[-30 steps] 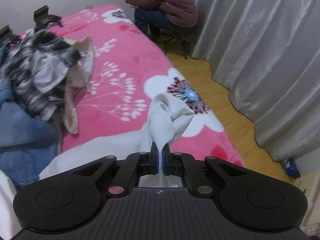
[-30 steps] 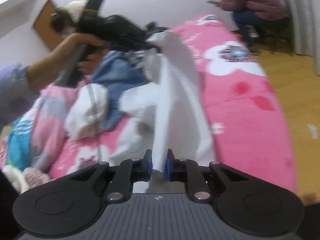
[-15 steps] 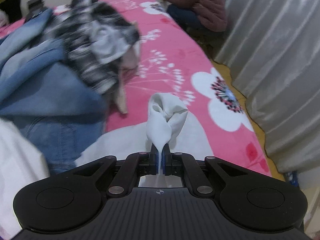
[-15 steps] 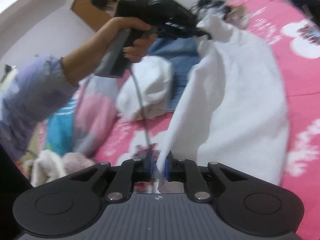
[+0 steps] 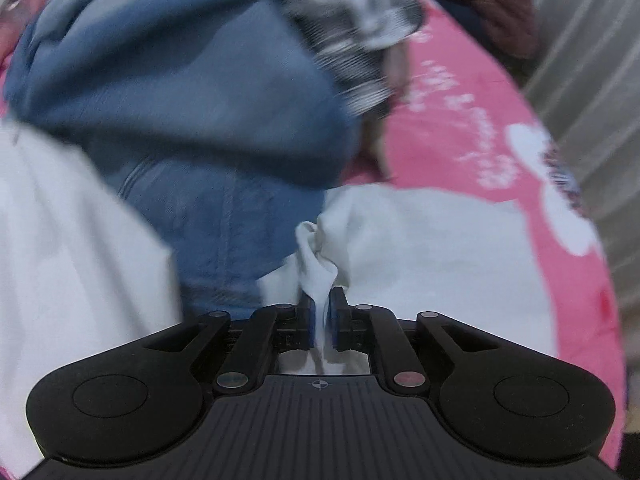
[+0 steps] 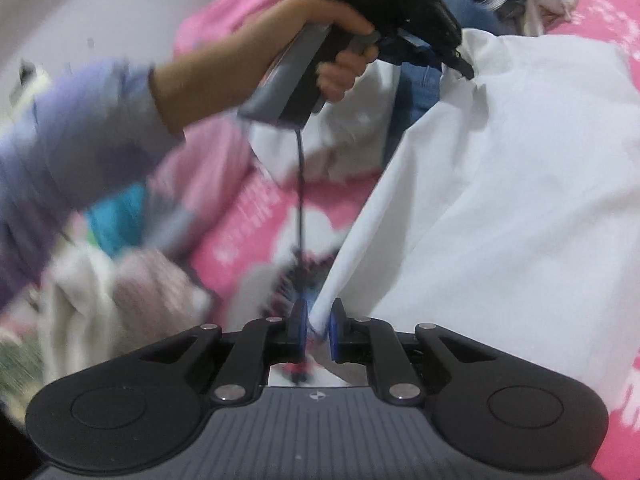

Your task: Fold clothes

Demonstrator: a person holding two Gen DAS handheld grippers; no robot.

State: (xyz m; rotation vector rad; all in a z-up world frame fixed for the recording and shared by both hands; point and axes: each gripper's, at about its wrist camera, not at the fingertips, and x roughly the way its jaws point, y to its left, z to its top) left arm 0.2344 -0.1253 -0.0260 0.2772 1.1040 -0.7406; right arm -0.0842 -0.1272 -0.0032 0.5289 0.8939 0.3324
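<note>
Left gripper, jaws just eased, and right gripper pinch the white cloth, spread upper right.

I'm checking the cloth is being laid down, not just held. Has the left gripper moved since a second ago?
Yes. The left gripper, white garment between its just-opening jaws, has come down toward the pink bedspread and the denim pile.

A bed with a pink floral blanket fills both views. A white garment lies spread at centre right, a blue denim piece heaped upper left, a checked garment at top.
</note>
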